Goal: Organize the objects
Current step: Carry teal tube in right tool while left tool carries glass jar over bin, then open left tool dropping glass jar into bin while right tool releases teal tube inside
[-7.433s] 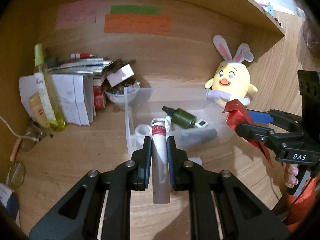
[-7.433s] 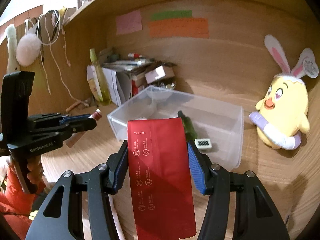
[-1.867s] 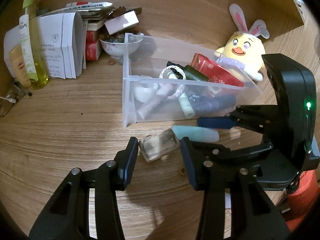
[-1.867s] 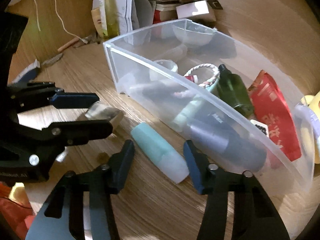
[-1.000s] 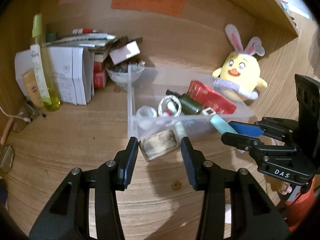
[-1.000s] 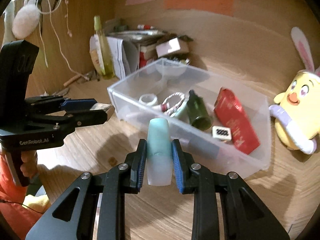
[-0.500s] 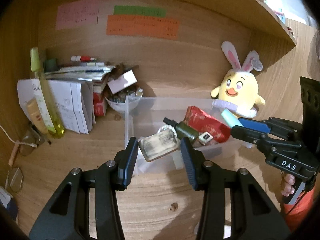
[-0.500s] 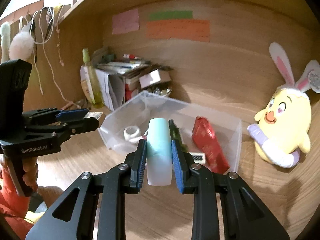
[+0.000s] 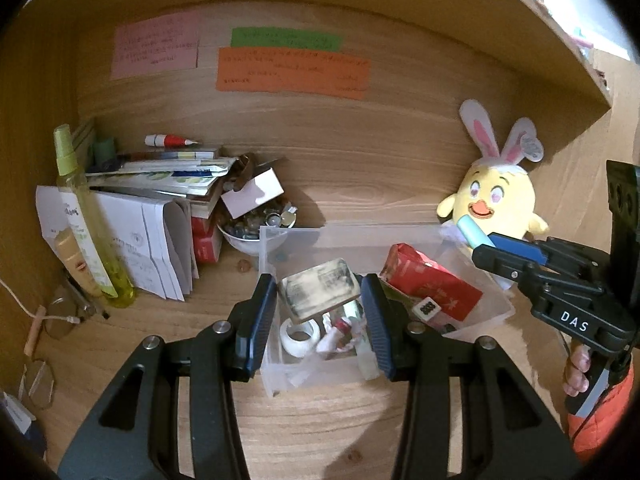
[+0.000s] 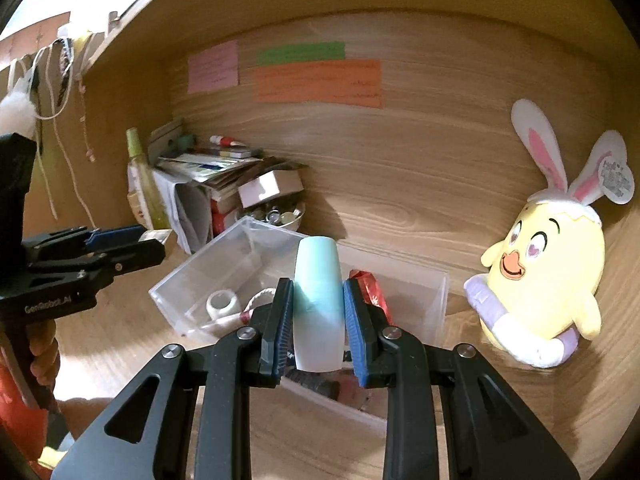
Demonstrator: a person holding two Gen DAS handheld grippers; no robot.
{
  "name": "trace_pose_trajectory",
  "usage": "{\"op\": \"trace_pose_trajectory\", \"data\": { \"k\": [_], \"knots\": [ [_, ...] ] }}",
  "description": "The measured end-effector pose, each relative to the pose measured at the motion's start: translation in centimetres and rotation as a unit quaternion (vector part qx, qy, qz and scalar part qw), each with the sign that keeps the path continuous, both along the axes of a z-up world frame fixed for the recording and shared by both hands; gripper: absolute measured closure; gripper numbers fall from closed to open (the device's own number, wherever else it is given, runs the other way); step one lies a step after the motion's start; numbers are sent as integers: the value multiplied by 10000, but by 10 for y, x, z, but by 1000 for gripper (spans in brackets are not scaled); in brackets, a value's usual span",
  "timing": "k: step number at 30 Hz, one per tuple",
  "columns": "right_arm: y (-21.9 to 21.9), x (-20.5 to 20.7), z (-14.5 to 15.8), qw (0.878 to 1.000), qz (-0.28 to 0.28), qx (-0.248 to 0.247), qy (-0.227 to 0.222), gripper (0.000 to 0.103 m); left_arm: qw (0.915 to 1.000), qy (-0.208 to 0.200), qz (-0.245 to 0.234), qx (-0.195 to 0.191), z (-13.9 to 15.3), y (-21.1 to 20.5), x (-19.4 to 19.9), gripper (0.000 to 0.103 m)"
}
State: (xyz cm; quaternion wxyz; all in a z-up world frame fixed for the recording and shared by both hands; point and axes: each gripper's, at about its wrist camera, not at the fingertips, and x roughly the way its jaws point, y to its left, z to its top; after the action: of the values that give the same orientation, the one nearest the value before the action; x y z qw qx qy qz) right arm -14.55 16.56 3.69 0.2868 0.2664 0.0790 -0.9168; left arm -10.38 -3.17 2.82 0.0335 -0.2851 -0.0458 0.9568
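My left gripper (image 9: 320, 300) is shut on a small flat clear case with a worn beige label (image 9: 318, 290), held in the air over the near end of the clear plastic bin (image 9: 500, 308). My right gripper (image 10: 318, 312) is shut on a pale teal tube (image 10: 318, 304), upright between its blue pads, above the bin's (image 10: 172, 288) near side. In the left wrist view the right gripper (image 9: 486, 246) sits at the right with the teal tube (image 9: 470, 230) sticking out. The bin holds a red pouch (image 9: 432, 284), a white tape roll (image 9: 300, 334) and other small items.
A yellow plush chick with bunny ears (image 10: 548, 256) stands right of the bin. Stacked papers and boxes (image 9: 160, 200), a white bowl of trinkets (image 9: 256, 228) and a tall yellow-green spray bottle (image 9: 86, 220) crowd the back left. Glasses (image 9: 38, 380) lie at the left edge. A shelf overhangs above.
Both grippers rose and came over the bin with their loads still held. The bin now sits lower and closer under the fingers in both views.
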Motion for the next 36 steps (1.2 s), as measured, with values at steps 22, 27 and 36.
{"op": "trace_pose_trajectory", "data": {
  "k": [22,27,36],
  "knots": [
    [-15,-42,-51,9966,-204,556,-579,80,9961,-868,-143,96,-51,4,-52,59],
    [-17,-46,-56,9957,-205,629,-647,80,9958,-894,-202,46,-54,8,-54,59],
    [-30,-38,-60,9944,-49,890,-560,76,9948,-973,-288,80,-55,12,-54,54]
  ]
}}
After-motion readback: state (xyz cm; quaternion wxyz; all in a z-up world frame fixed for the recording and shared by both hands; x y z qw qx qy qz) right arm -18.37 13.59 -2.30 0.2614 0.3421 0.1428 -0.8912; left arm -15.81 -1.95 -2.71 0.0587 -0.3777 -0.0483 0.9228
